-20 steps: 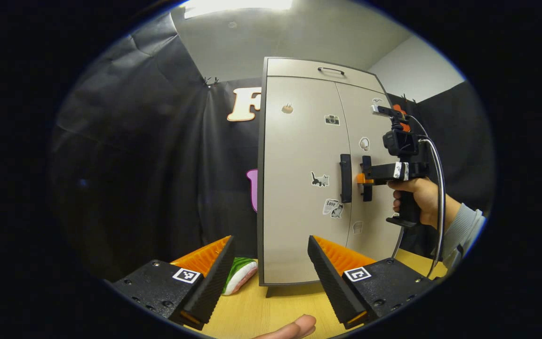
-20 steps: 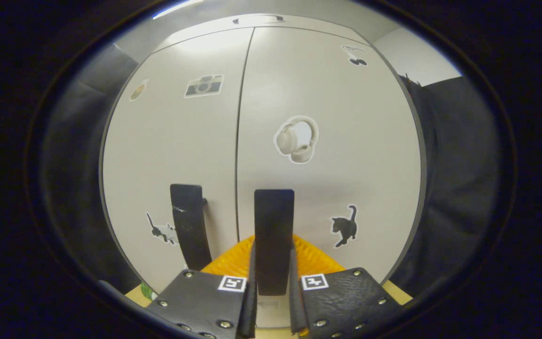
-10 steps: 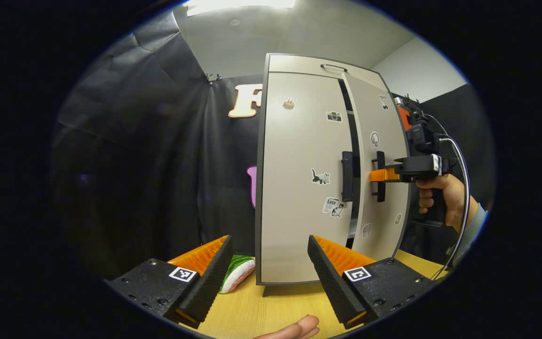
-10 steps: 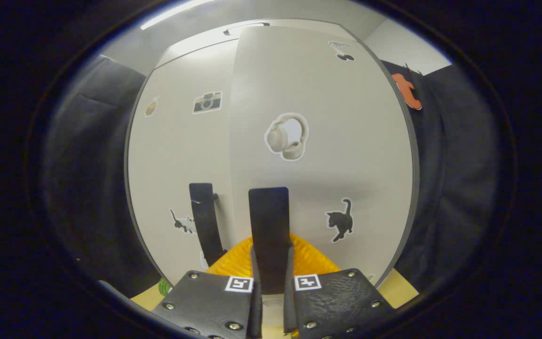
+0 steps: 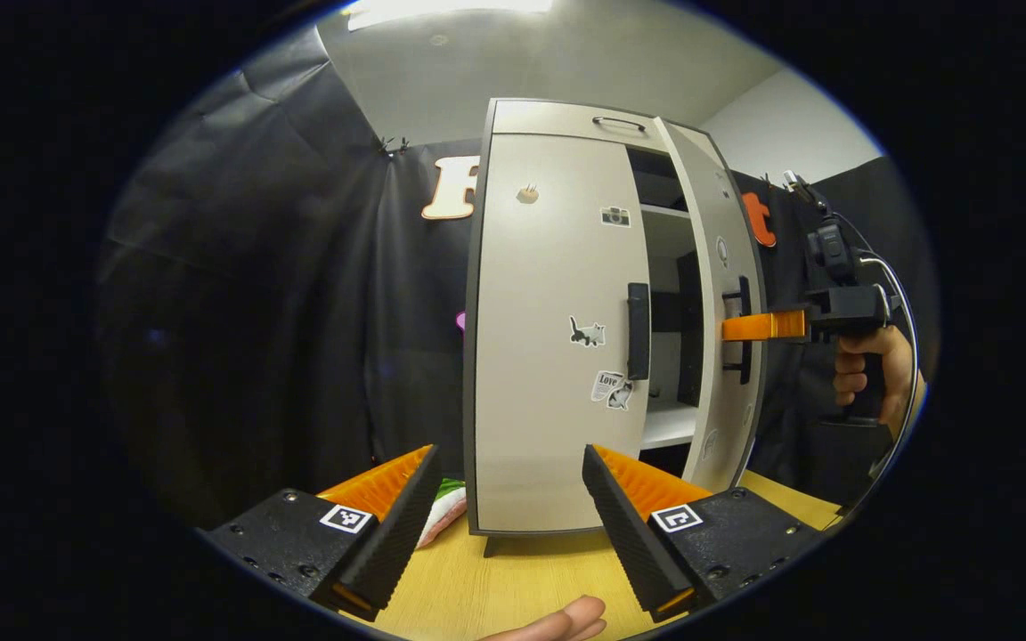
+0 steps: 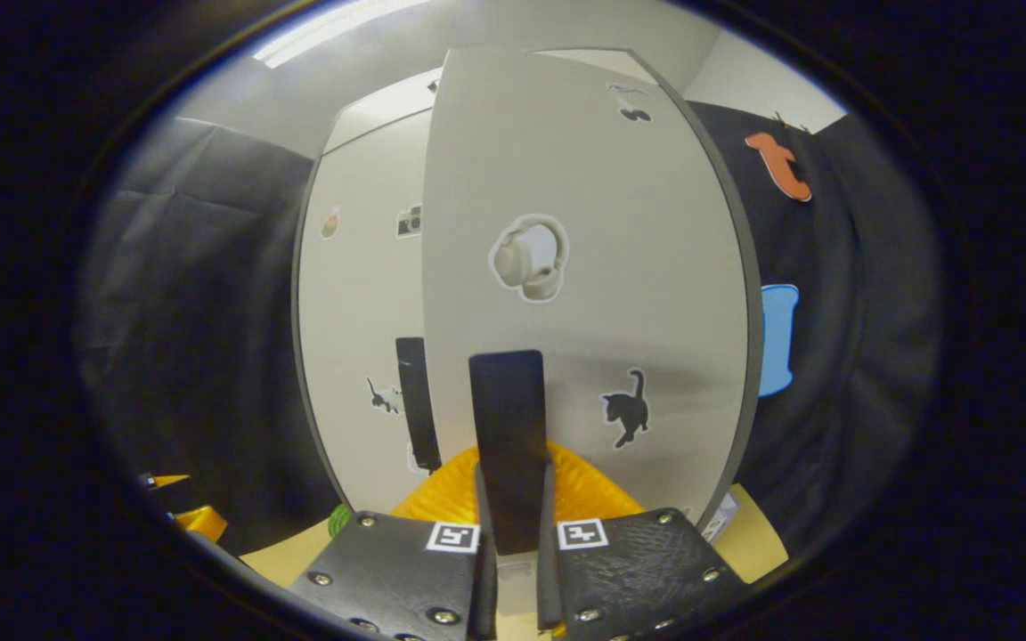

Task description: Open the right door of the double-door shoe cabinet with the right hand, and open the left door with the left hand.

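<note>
My left gripper (image 5: 508,525) hangs with jaws wide and empty over the table (image 5: 513,583). My right gripper (image 6: 515,570) is clamped on the right door handle (image 6: 508,445); the right door (image 6: 584,267) stands ajar, the left door (image 5: 553,338) closed, one sticker (image 5: 611,389) reading "Love".

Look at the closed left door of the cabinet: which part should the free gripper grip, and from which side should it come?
Grip the left door's handle, the upright black bar near the door's inner edge. It stands off the panel, so the open left gripper can probably come straight from the front, one finger on each side of the bar, about mid-height, then pull.
</note>
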